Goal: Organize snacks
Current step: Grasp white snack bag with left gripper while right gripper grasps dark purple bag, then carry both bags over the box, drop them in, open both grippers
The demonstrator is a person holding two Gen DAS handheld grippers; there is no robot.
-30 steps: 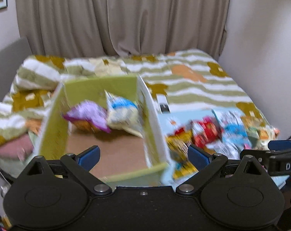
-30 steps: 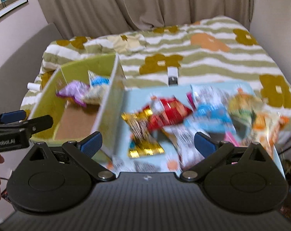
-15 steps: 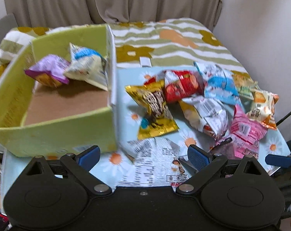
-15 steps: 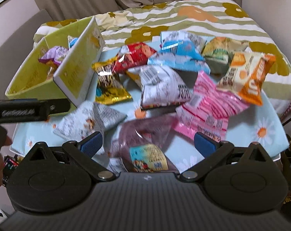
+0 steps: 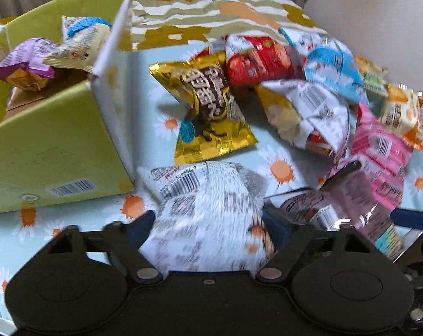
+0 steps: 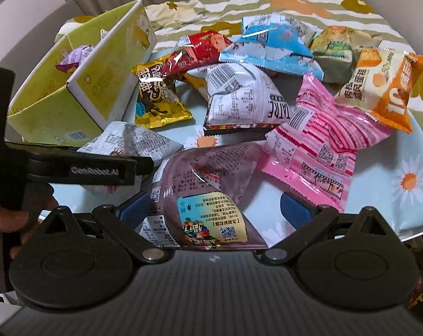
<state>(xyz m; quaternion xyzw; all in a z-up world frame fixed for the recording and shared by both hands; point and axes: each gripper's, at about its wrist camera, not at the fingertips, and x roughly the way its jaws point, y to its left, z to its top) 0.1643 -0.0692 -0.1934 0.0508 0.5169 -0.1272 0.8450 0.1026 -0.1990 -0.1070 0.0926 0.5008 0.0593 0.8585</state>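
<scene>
Several snack bags lie on a daisy-print table. My left gripper point(image 5: 208, 226) is open with its fingers on either side of a white barcode bag point(image 5: 208, 210), which also shows in the right wrist view point(image 6: 130, 142). My right gripper point(image 6: 215, 207) is open around a purple-brown candy bag point(image 6: 203, 193), also seen in the left wrist view point(image 5: 351, 196). A green box point(image 5: 51, 145) at the left holds a purple bag point(image 5: 23, 61) and a white-blue bag point(image 5: 82, 42). A gold bag point(image 5: 208, 112), a red bag point(image 6: 197, 50) and a pink bag point(image 6: 317, 137) lie beyond.
A white bag point(image 6: 245, 98), a light blue bag point(image 6: 270, 44), a green bag point(image 6: 337, 47) and an orange bag point(image 6: 385, 84) fill the table's far right. A striped flowered bedspread point(image 6: 295, 2) lies behind. The left gripper's arm point(image 6: 79, 168) crosses the right wrist view.
Both grippers have moved down and forward to the table's near edge. The white bag now sits between the left fingers and the purple-brown bag between the right fingers.
</scene>
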